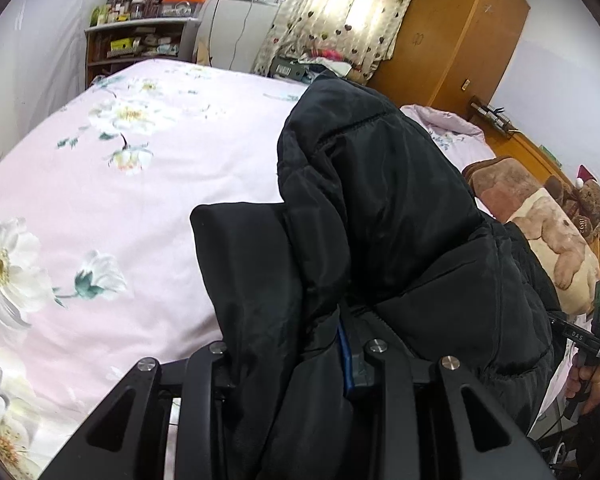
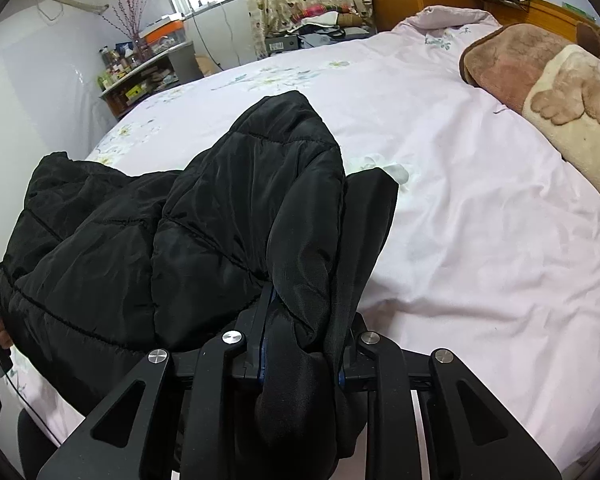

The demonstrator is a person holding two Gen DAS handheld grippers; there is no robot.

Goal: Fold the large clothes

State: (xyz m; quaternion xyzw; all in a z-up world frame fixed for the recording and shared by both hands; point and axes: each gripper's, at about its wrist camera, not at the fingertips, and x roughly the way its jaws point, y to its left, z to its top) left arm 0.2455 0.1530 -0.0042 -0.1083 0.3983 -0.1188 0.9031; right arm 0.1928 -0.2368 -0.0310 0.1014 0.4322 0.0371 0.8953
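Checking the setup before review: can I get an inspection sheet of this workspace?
Surface: pink floral bedsheet, wrinkled.
Job's things: black quilted puffer jacket, bunched, lifted at both ends.
Clutter: brown bear-print blanket folded at the headboard end.
Grippers: left hand-held gripper and right hand-held gripper both clamp jacket fabric.
Cables: thin black cable hanging by the bed edge.
Surroundings: cluttered wooden shelf, heart-print curtain, wooden wardrobe.
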